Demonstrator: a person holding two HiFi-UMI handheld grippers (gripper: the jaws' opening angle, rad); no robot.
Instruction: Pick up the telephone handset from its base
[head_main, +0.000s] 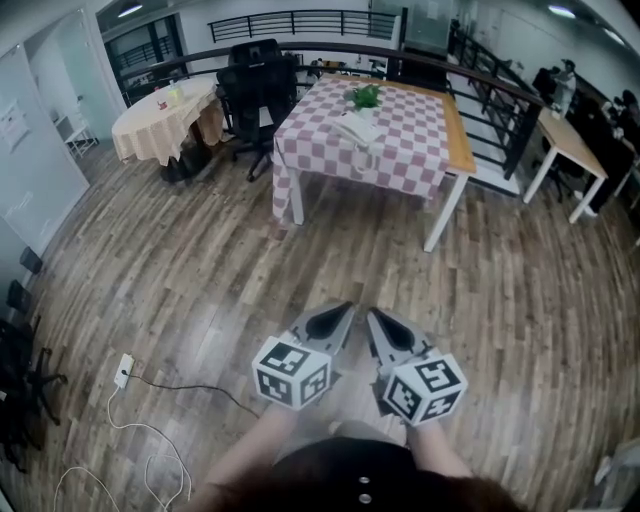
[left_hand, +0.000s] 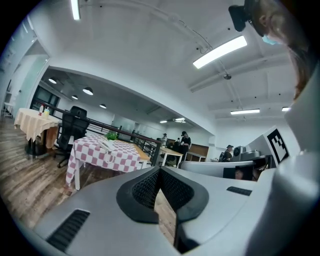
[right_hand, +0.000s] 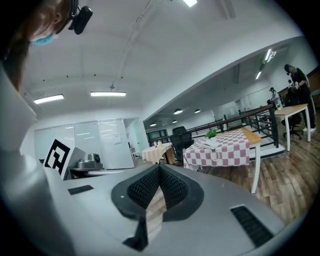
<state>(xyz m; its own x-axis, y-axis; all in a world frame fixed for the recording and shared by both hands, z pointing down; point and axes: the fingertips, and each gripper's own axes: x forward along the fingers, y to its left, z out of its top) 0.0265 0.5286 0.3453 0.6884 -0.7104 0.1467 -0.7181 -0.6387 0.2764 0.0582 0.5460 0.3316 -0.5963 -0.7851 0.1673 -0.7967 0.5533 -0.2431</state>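
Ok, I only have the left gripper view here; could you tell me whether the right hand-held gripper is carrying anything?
Observer: No. In its own view the right hand-held gripper has its jaws together, with nothing between them.
Operator: Thank you. Is there anything on the floor that I cannot see?
Observer: Yes. The head view shows a white power strip with cables lying on the wood floor at the person's left.
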